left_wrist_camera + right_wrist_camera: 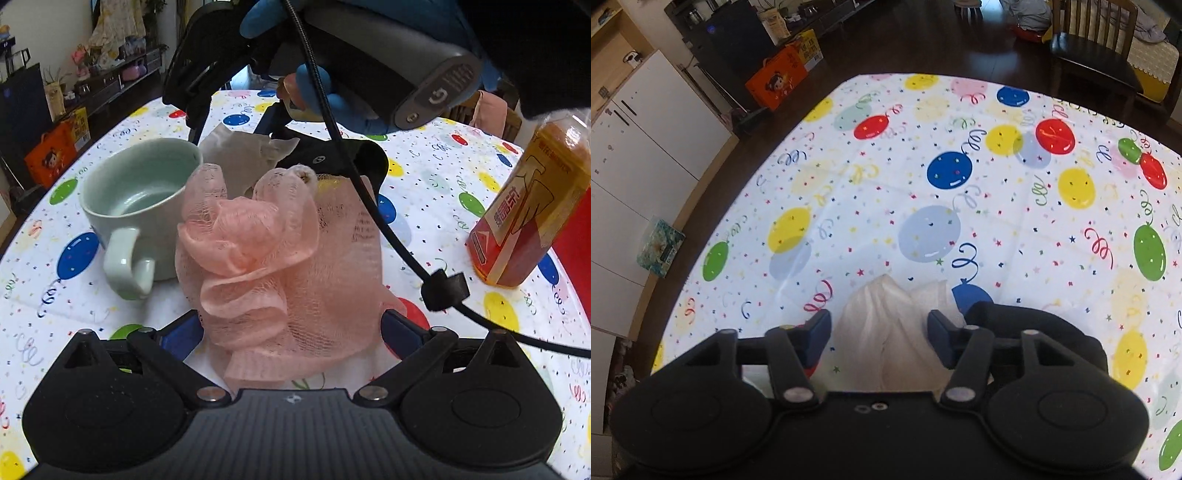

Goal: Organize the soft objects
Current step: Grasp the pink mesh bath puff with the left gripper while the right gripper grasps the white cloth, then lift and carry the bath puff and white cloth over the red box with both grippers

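Pink mesh pouf [280,266] beside green mug [136,206]

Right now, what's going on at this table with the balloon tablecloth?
A person is sorting soft things with a handheld gripper in each hand. The left gripper has its fingers on either side of a pink mesh bath pouf, which sits beside a pale green mug on the table. The right gripper, held in a blue-gloved hand, straddles a white cloth just behind the pouf. An orange drink bottle stands off to the right.
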The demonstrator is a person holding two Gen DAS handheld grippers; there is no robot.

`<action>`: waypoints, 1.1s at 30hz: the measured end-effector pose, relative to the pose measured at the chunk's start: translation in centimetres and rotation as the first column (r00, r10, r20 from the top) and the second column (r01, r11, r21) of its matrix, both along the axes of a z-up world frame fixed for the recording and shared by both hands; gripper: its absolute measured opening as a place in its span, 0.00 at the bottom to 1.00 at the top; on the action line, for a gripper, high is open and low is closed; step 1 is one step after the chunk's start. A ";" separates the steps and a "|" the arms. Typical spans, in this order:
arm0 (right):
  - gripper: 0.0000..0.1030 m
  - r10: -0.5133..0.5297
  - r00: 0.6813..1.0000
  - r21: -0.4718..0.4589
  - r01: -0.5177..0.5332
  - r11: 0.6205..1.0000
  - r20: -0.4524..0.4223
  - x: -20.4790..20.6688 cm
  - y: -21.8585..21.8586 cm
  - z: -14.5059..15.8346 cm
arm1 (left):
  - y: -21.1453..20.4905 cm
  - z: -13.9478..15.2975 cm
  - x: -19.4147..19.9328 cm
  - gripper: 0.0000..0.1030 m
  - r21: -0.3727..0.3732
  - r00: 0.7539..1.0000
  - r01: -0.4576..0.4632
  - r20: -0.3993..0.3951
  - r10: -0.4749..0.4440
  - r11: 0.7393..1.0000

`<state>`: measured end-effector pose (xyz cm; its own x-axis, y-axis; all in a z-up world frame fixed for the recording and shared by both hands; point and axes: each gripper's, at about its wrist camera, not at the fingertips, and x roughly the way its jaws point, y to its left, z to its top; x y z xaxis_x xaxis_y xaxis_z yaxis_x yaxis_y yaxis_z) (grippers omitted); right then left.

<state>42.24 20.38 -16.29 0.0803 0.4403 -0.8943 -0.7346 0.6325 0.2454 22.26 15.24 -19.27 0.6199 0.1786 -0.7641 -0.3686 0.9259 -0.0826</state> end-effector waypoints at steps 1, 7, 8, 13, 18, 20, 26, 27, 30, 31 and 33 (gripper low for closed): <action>0.48 -0.001 1.000 -0.009 0.001 1.000 0.001 0.0 0.1 -0.2 | 0.1 -0.2 0.2 0.99 -0.005 1.000 -0.004 -0.006 0.004 1.000; 0.20 -0.009 1.000 -0.020 0.009 1.000 -0.001 -0.3 -0.3 -0.7 | 0.5 -0.3 0.5 0.88 -0.025 1.000 -0.008 0.007 0.008 1.000; 0.17 -0.010 1.000 -0.018 0.010 1.000 0.004 -0.5 -0.4 -0.6 | 0.5 -0.4 0.5 0.84 -0.031 1.000 -0.005 0.009 0.005 1.000; 0.04 -0.014 1.000 0.009 0.014 1.000 0.022 -1.1 -1.3 1.0 | 0.8 -0.2 0.2 0.56 -0.055 1.000 0.007 0.021 -0.006 0.998; 0.02 -0.046 0.999 0.058 0.045 0.997 0.021 -1.7 -2.8 3.3 | 1.2 0.1 0.0 0.33 -0.079 0.999 0.010 0.043 -0.007 0.997; 0.02 -0.054 0.998 0.077 0.052 0.996 0.033 -2.2 -3.6 4.5 | 1.2 0.4 -0.3 0.32 -0.077 0.998 0.011 0.061 -0.006 0.997; 0.02 -0.075 0.995 0.139 0.066 0.988 0.060 -4.0 -6.6 8.3 | 0.9 2.2 -1.2 0.31 -0.075 0.993 0.054 0.108 -0.046 0.996; 0.02 -0.080 0.995 0.146 0.070 0.987 0.064 -4.3 -7.2 8.8 | 0.7 2.6 -1.4 0.31 -0.071 0.992 0.066 0.114 -0.058 0.995; 0.02 -0.099 0.992 0.172 0.085 0.981 0.076 -5.3 -9.1 10.4 | 0.4 3.8 -2.2 0.31 -0.067 0.986 0.102 0.136 -0.092 0.993; 0.02 -0.109 0.991 0.181 0.093 0.979 0.080 -5.6 -9.7 11.0 | 0.3 4.3 -2.6 0.31 -0.066 0.984 0.114 0.142 -0.104 0.991; 0.01 -0.123 0.988 0.203 0.103 0.974 0.088 -6.3 -11.1 12.1 | 0.2 5.2 -3.2 0.31 -0.071 0.979 0.146 0.155 -0.133 0.987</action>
